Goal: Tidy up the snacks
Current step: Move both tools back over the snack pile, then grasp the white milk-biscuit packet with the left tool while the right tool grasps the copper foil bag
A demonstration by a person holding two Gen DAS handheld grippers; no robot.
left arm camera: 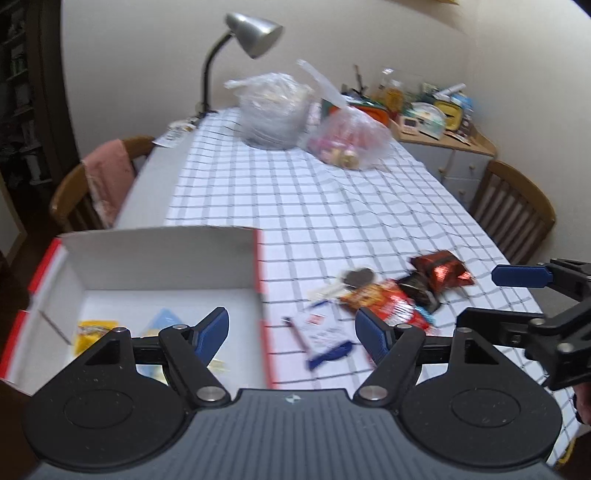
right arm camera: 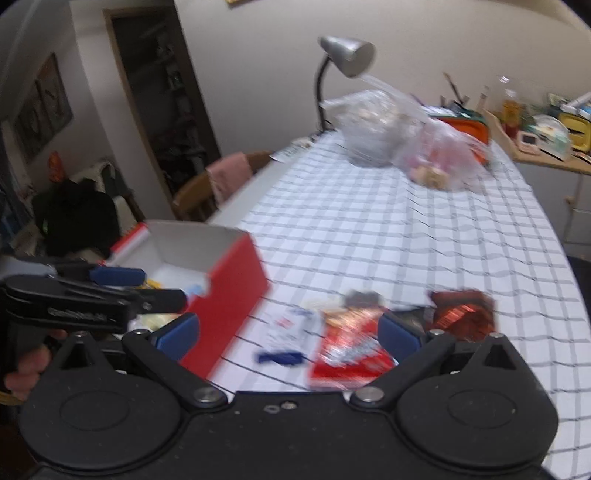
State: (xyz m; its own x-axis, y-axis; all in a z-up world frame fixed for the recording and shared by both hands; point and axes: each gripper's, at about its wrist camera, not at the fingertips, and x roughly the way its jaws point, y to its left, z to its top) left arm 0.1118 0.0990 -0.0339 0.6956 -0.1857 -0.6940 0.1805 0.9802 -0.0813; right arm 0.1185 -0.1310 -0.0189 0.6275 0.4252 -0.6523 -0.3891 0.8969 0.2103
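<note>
Motion blur smears the snack packets (right arm camera: 347,350) on the checked tablecloth (right arm camera: 406,240), so their labels are unreadable. The red box (left arm camera: 155,258) is partly hidden behind the left gripper (left arm camera: 291,332).

A home dining room: beyond the tongs stands a long table (left arm camera: 332,206) with checked cloth, wooden chairs (left arm camera: 513,210) beside, a desk lamp (left arm camera: 251,33) far behind.

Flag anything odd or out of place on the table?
Mostly the loose pile: snack packets lie jumbled and overlapping beside the red box rather than in it. A clear sleeve with a blue pen sits among them, not a snack.
</note>
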